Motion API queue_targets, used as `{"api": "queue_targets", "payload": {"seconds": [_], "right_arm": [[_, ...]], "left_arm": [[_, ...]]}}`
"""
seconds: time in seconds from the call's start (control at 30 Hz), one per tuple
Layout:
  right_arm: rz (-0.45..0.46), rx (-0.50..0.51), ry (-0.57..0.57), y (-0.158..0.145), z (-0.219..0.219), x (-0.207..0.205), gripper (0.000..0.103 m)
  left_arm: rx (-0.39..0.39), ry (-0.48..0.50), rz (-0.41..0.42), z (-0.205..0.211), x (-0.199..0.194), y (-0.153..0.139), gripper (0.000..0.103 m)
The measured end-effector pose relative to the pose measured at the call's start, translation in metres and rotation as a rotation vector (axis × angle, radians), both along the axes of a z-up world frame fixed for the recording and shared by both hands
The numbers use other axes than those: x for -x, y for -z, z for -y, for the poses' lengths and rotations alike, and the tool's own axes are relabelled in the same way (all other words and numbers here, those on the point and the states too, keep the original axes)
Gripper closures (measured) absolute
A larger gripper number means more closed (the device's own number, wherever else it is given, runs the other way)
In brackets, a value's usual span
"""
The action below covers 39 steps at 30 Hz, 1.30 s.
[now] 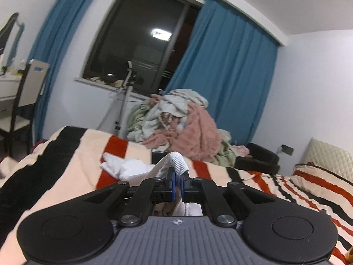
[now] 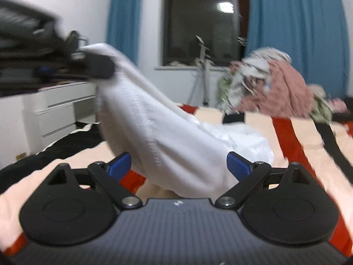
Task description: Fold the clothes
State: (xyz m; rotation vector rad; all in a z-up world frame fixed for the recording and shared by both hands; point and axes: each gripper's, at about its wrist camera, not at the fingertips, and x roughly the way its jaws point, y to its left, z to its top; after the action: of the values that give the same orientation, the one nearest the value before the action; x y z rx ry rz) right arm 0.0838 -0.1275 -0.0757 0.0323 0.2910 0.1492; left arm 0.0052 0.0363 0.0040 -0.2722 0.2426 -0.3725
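The left gripper (image 1: 178, 175) has its fingers (image 1: 170, 176) pinched tight on a ribbed edge of the white garment (image 1: 132, 167). It holds that edge up in the air. The rest of the white garment hangs down and trails onto the striped bed (image 1: 66, 154) in front of the fingers.

The right gripper (image 2: 177, 165) has its fingers (image 2: 119, 164) spread wide, and they grip nothing. The white garment (image 2: 154, 121) hangs right between them, but I cannot tell if it touches them.

What could go wrong? The left fingers hold only a small bit of cloth. A hard pull could make it slip out, and the garment would drop in a heap. If the right fingers close where the cloth is bunched, they could grab more than one layer, and the fold would come out crooked. The picture from the right side is blurry, so a fast move could miss the edge.

Far past the fingers sits a big pile of clothes (image 1: 183, 123) on the bed. It is well apart from the white garment. A tripod (image 1: 123, 101) stands by the window (image 1: 141, 42). A chair (image 1: 19, 110) is off to the left. None of these seem to be in the way.
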Motion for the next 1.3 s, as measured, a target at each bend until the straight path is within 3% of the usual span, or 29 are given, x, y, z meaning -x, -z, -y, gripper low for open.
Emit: {"api": "queue_targets", "payload": {"seconds": [0.13, 0.3, 0.47, 0.63, 0.73, 0.83, 0.97, 1.1, 1.2, 1.3], "right_arm": [[-0.012, -0.072, 0.097, 0.002, 0.013, -0.002, 0.008], [0.023, -0.149, 0.205, -0.009, 0.042, 0.0, 0.008], [-0.001, -0.143, 0.287, -0.017, 0.062, 0.005, 0.008], [-0.187, -0.189, 0.379, 0.003, 0.087, -0.005, 0.008], [-0.327, -0.255, 0.416, 0.021, 0.105, -0.016, 0.008], [-0.289, -0.249, 0.341, 0.016, 0.092, -0.01, 0.008], [-0.162, -0.119, 0.134, 0.003, 0.047, 0.006, 0.008], [-0.152, 0.011, -0.025, 0.012, 0.002, 0.01, 0.008], [-0.18, 0.046, 0.02, 0.022, -0.007, -0.004, 0.008], [-0.141, -0.044, 0.172, 0.017, 0.019, -0.013, 0.008]], "left_arm": [[0.003, -0.011, -0.038, -0.006, -0.011, 0.009, 0.098], [-0.036, 0.043, -0.066, 0.005, -0.019, 0.02, 0.098], [-0.037, 0.114, -0.013, 0.017, -0.01, 0.025, 0.098], [0.063, 0.097, 0.032, 0.007, -0.004, 0.018, 0.098], [0.07, 0.075, 0.022, 0.004, -0.004, 0.017, 0.098], [0.063, 0.057, 0.017, 0.002, -0.005, 0.015, 0.098], [0.051, 0.038, 0.015, 0.001, -0.006, 0.012, 0.098], [0.051, 0.028, 0.003, 0.0, -0.009, 0.012, 0.098], [0.04, 0.023, 0.003, 0.001, -0.009, 0.013, 0.098], [0.033, 0.036, -0.015, 0.005, -0.012, 0.016, 0.098]]}}
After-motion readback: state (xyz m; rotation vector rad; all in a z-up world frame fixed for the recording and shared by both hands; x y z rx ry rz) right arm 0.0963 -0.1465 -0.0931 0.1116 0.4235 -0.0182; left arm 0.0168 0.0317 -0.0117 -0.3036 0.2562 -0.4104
